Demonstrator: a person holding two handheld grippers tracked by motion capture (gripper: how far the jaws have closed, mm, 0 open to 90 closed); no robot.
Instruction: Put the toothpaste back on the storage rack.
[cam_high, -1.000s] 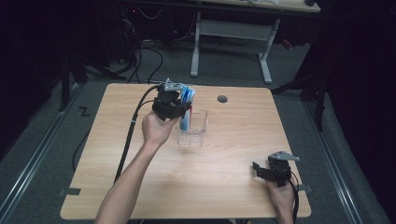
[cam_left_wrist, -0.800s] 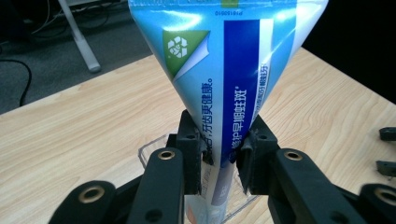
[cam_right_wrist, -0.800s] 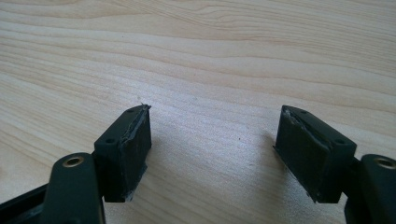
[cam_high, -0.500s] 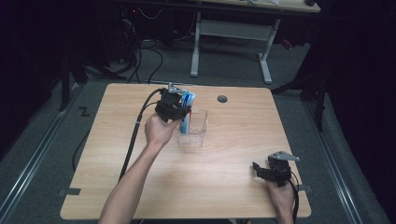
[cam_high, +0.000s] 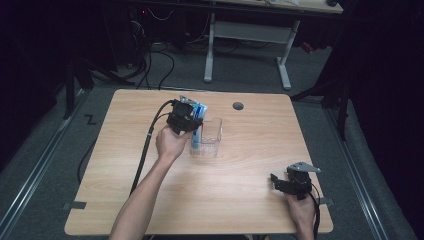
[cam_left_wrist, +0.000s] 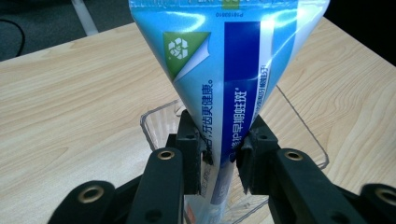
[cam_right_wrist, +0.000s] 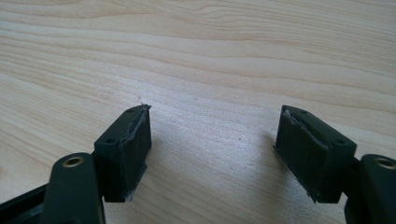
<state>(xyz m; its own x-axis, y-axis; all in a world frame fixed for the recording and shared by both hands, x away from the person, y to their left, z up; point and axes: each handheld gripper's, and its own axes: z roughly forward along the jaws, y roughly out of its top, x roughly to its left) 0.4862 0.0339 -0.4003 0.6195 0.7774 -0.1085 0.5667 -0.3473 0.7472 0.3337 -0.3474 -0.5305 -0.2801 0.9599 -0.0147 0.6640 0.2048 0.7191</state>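
Blue toothpaste tube (cam_left_wrist: 224, 93), pinched in the left gripper (cam_left_wrist: 222, 149), stands in the clear box (cam_high: 209, 136) mid-worktop (cam_high: 250, 175); lowering it straight avoids tipping. Right gripper (cam_right_wrist: 212, 154) rests wide open, empty.

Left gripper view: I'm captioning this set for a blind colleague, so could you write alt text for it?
A blue toothpaste tube is clamped between the two black jaws of the left gripper, its flat crimped end up and its lower end inside a clear plastic box. The box sits on a light wooden table.
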